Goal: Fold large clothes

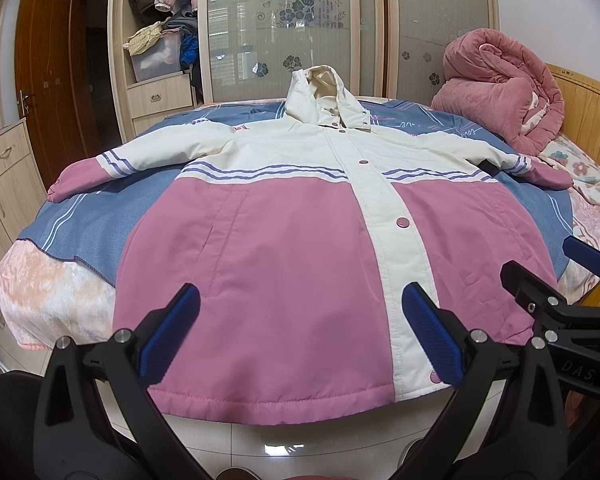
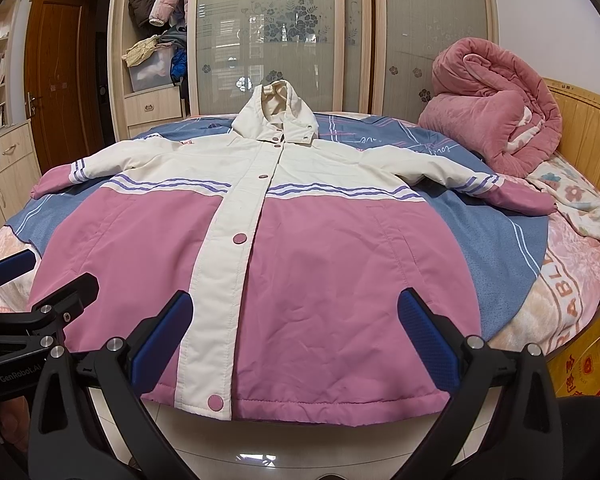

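- Left wrist view: the jacket (image 1: 300, 248) lies flat and face up on the bed (image 1: 60, 296), snapped shut down the front, hood (image 1: 324, 96) pointing toward the wardrobe (image 1: 284, 28) and both sleeves spread out to the sides; its hem hangs just over the near edge of the bed; the left gripper (image 1: 300, 332) hovers over the hem with its fingers spread wide and nothing between them; the right gripper (image 1: 556, 268) shows at the right edge, also spread and empty; a rolled pink quilt (image 1: 504, 96) sits at the far right by the headboard, well apart from the jacket.
- Right wrist view: the right gripper (image 2: 296, 332) hangs over the hem to the right of the white snap strip (image 2: 228, 264), fingers wide apart, holding nothing; the left gripper (image 2: 40, 276) appears at the left edge, apart from the cloth as far as I can tell; the right sleeve (image 2: 496, 188) lies out toward the quilt.
- Step in hand, as I judge it: the jacket is laid out and no fold has been made; folding is about to start.
- The next move likely calls for taking a sleeve or a side edge and laying it across the body; the padded cloth is thick and slippery, so a deep pinch through both layers would hold better.
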